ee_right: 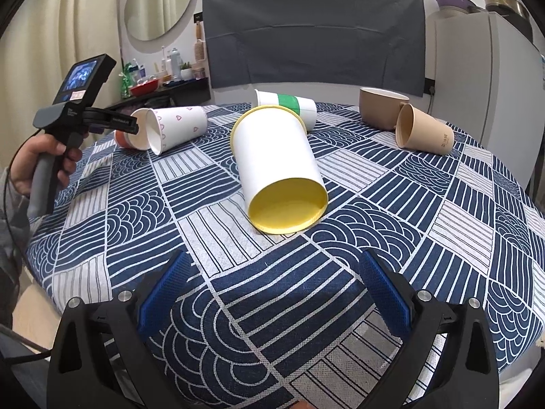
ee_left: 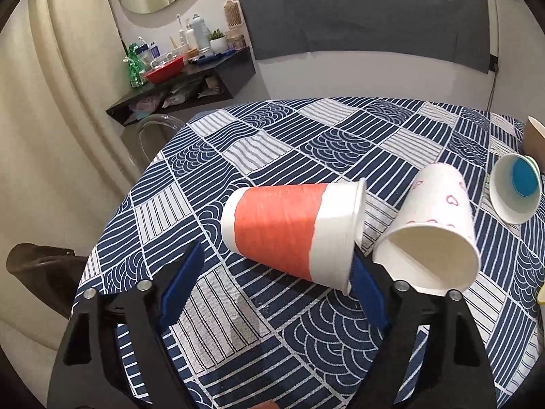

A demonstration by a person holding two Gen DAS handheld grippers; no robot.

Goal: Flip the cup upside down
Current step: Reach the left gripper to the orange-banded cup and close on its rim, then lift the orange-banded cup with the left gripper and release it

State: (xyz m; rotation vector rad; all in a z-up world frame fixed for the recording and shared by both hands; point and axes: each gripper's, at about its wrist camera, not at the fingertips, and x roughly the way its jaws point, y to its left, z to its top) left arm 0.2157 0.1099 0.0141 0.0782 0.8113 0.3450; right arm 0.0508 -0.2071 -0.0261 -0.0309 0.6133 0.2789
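A red-banded white paper cup [ee_left: 289,231] lies on its side on the patterned tablecloth [ee_left: 238,156], mouth to the right. My left gripper [ee_left: 276,279] is open, its blue pads straddling the near side of that cup without gripping it. A white cup with pink hearts [ee_left: 432,235] lies beside it, mouth toward me. In the right wrist view a white cup with a yellow inside [ee_right: 277,167] lies on its side ahead of my open, empty right gripper [ee_right: 274,293]. The left gripper's handle [ee_right: 68,116] shows at the left there.
More cups lie on the tablecloth [ee_right: 442,225]: a green-banded one [ee_right: 289,104], a tan one [ee_right: 424,131], the hearts cup [ee_right: 173,127], and a brown mug [ee_right: 379,107] standing upright. A blue-bottomed cup [ee_left: 516,187] lies at the right. A cluttered shelf [ee_left: 184,78] stands behind.
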